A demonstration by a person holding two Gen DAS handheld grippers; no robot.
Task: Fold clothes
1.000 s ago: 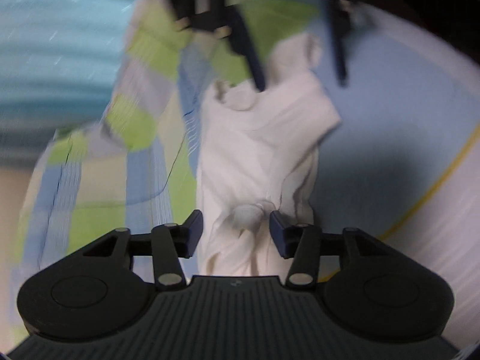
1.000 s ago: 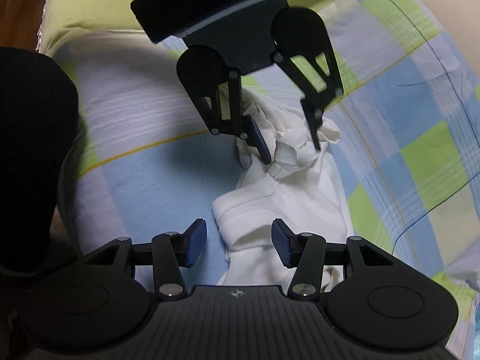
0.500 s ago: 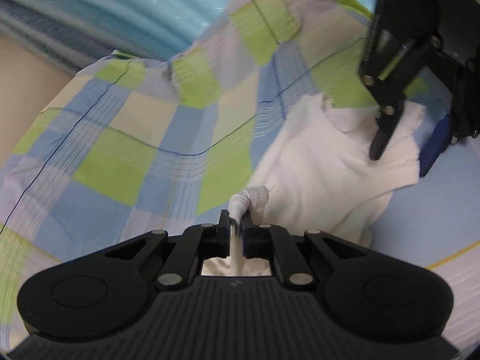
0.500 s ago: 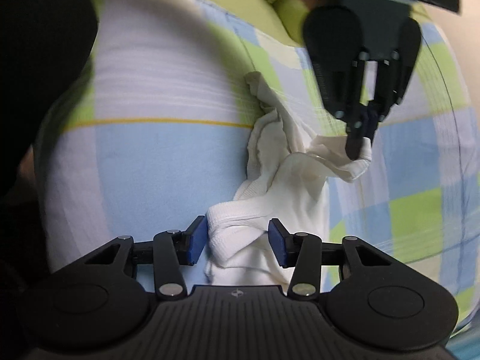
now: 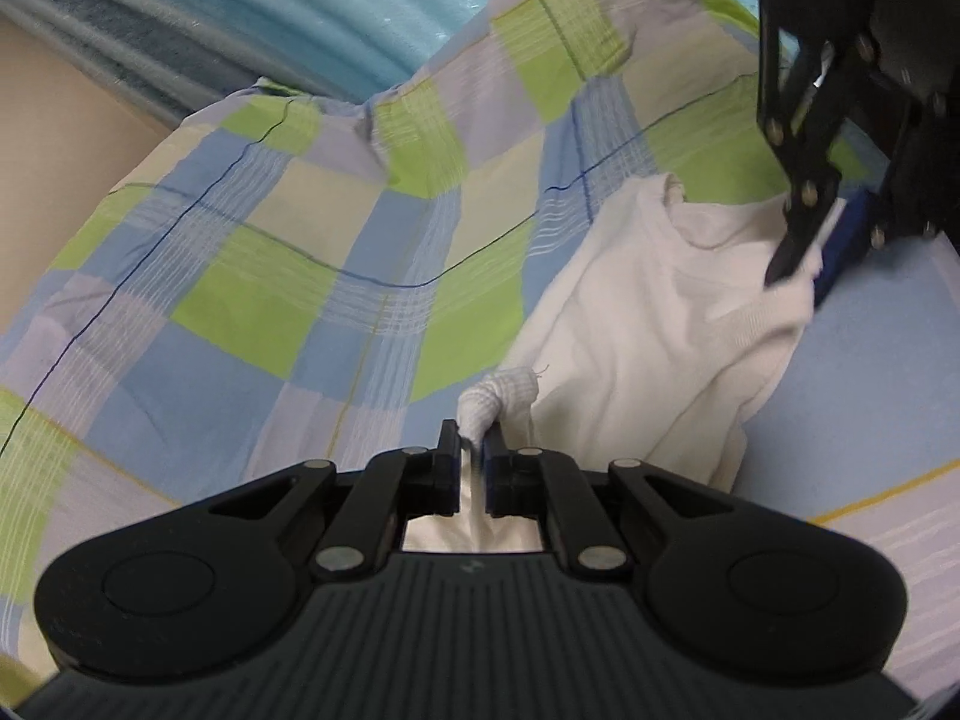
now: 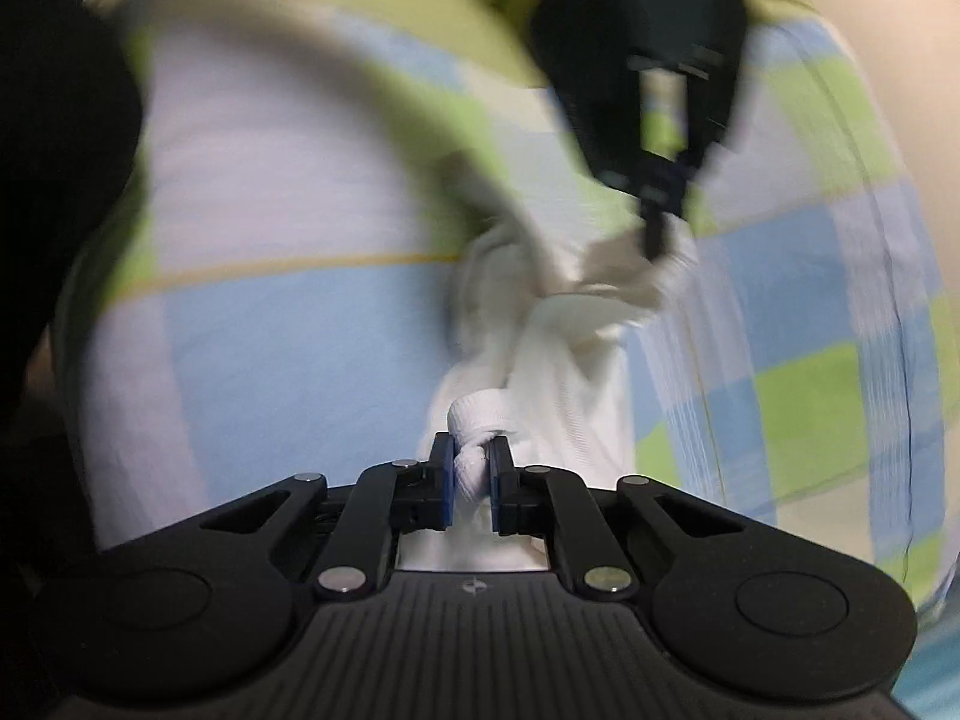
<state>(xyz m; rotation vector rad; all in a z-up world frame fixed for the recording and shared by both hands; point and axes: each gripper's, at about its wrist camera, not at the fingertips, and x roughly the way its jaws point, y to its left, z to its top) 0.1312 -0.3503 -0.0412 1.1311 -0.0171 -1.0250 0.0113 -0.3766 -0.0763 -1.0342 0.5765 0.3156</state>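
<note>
A white knit garment (image 5: 672, 324) lies crumpled on a checked bedsheet (image 5: 288, 276). My left gripper (image 5: 472, 456) is shut on a bunched ribbed edge of it, which pokes up between the pads. The right gripper (image 5: 804, 270) shows at the upper right of the left wrist view, pinching the garment's far corner. In the blurred right wrist view, my right gripper (image 6: 471, 468) is shut on a rolled white hem of the garment (image 6: 570, 372). The left gripper (image 6: 654, 240) appears opposite, clamped on the other end.
The blue, green and white checked bedsheet (image 6: 288, 324) covers the bed under the garment. A turquoise striped cover (image 5: 300, 0) lies beyond the sheet at the top of the left wrist view. A dark shape (image 6: 54, 180) fills the left side of the right wrist view.
Both grippers went from open to shut on the white garment, left first, then right. The left gripper swung to the garment's far end, and the right wrist view is now motion-blurred.
</note>
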